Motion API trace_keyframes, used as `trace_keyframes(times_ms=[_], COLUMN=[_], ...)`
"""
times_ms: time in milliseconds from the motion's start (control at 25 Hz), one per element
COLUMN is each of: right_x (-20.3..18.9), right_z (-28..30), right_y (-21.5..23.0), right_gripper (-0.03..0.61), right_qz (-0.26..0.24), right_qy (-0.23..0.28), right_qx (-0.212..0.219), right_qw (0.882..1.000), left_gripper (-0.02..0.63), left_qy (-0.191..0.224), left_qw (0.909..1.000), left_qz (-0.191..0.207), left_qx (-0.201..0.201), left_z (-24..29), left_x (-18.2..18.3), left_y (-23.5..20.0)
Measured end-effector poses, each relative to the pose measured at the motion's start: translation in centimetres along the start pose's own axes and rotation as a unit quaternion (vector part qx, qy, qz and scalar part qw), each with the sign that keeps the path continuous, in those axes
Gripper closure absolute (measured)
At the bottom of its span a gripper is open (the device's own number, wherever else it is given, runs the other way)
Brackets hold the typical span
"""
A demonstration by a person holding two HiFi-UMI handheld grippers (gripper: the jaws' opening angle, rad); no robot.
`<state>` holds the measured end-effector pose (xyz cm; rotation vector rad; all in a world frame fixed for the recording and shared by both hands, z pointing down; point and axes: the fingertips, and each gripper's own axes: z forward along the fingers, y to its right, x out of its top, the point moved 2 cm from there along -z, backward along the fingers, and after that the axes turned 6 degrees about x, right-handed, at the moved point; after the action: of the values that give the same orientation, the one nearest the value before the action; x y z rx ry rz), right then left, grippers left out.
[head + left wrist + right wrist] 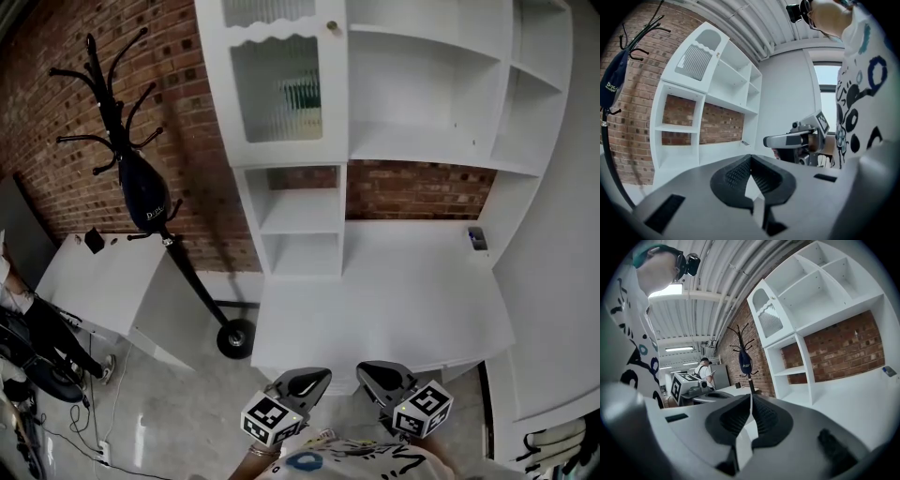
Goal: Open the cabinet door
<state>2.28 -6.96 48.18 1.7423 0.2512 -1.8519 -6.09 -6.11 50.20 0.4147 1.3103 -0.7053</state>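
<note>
The white cabinet door (277,82) with a ribbed glass pane and a small knob (330,26) is closed at the upper left of the shelf unit. It also shows in the left gripper view, where the door (696,61) is far ahead, and in the right gripper view, door (771,319). My left gripper (314,378) and right gripper (373,372) hang side by side below the desk's front edge, far from the door. Both are shut with nothing between the jaws: left gripper (750,157), right gripper (750,398).
A white desk top (394,300) lies under the shelves, with a small dark object (477,238) at its back right. A black coat rack with a dark bag (142,192) stands to the left, beside a low white table (94,277). A person (704,371) stands far off.
</note>
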Motion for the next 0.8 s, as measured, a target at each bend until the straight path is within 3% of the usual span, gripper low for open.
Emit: trace_keyframes(times_ms=[280, 480, 800], right_x=[0.2, 3.0, 11.3], right_z=[1.1, 0.0, 0.7], right_y=[0.7, 2.8, 7.4], right_gripper=[0.549, 0.549, 0.549], right_qz=[0.004, 0.013, -0.080], right_qy=[0.009, 0.044, 0.084], right_qx=[-0.014, -0.015, 0.007], right_qw=[1.000, 0.999, 0.993], left_gripper=[0.600, 0.600, 0.600], left_qy=[-0.004, 0.000, 0.067], left_qw=[0.9999, 0.9997, 0.9946], left_qz=[0.002, 0.018, 0.079], left_qx=[-0.012, -0.017, -0.002], left_z=[0.6, 2.4, 5.6], left_x=[-0.1, 1.0, 9.6], left_y=[-1.6, -2.3, -5.9])
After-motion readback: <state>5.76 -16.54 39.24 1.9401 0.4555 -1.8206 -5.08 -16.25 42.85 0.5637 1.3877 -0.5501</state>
